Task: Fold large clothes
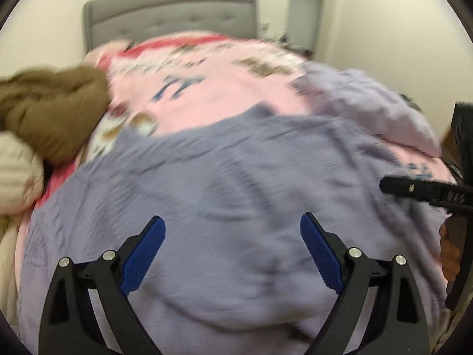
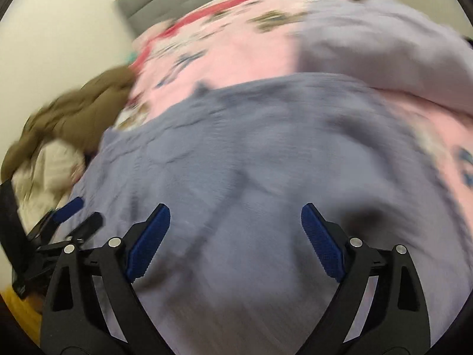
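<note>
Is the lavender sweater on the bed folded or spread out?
Mostly spread: the lavender sweater lies flat across the pink blanket; blur hides finer folds.

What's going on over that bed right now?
Both tongs, left and right, open, empty. Lavender sweater spread flat, unfolded. Brown jacket beside it, clear.

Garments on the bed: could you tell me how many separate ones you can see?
3: lavender knit spread in front, brown one left, cream one below it. More may be hidden.

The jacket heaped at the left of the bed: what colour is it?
Brown; the jacket shows best in the left wrist view.
</note>
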Tool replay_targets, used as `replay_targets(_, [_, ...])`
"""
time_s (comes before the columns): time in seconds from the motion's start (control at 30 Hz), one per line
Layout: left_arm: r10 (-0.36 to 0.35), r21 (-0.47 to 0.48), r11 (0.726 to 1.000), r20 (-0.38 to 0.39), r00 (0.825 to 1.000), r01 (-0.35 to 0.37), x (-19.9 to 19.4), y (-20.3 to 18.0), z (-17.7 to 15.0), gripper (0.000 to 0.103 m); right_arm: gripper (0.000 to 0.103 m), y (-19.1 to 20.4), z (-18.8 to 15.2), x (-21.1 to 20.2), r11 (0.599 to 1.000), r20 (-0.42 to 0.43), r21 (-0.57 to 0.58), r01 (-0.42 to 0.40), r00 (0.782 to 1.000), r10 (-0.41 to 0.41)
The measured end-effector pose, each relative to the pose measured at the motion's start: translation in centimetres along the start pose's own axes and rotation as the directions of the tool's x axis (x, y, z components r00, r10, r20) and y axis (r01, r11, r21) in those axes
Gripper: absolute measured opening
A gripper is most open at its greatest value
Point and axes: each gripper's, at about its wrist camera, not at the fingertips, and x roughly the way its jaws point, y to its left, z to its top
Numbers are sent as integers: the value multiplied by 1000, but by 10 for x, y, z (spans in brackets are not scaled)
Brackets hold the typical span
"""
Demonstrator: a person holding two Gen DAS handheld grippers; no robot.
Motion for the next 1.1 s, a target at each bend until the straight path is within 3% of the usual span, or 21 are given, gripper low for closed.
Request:
replay_targets(0.1, [-69,83,994,34,997,66,-4,-54,8,93,86,-45,-24,-33,987,-19,36,158,987,-158])
replay_targets(0.17, [-123,163,979,22,992,118,4,-92,9,93,83,-85,-49,-53,962,-74,88,260,964,-254])
replay_targets(0.3, [-197,371,910,-5,980,185,35,-168,8,93,76,-161,-97,-96,869,-153,271,415,910,-386])
replay_targets(0.37, [-219,406,888,-39,975,215,53,-188,8,93,76,-182,-114,-111,830,-153,354,431,902,-403])
replay_targets(0.5, [-164,454,871,-92,982,188,87,-209,8,90,76,-224,-149,-131,744,-133,548,382,918,-373])
replay_targets(0.57, [-156,468,860,-137,978,203,99,-213,5,75,72,-232,-158,-127,716,-116,606,346,929,-351])
replay_targets(0.6, [-151,472,858,-141,979,200,102,-214,2,73,65,-232,-160,-125,716,-96,620,321,937,-336])
replay_targets(0.77, [-121,498,852,-115,986,163,103,-223,-7,50,65,-215,-152,-118,763,-49,575,296,943,-329])
replay_targets(0.8, [-112,501,852,-112,987,153,103,-226,-8,49,65,-209,-151,-115,786,-37,556,271,953,-302])
replay_targets(0.9, [-91,482,866,-114,989,135,104,-228,-8,48,70,-209,-144,-98,806,-51,532,260,960,-276])
replay_targets(1.03, [-76,473,872,-121,990,124,108,-228,-10,48,70,-224,-140,-90,771,-36,597,220,968,-248])
replay_targets(1.07, [-74,476,871,-120,990,123,108,-229,-11,48,67,-226,-139,-92,760,-23,619,199,972,-236])
replay_targets(1.1, [-71,479,869,-120,990,121,109,-229,-11,48,50,-228,-138,-93,758,-13,626,181,975,-222])
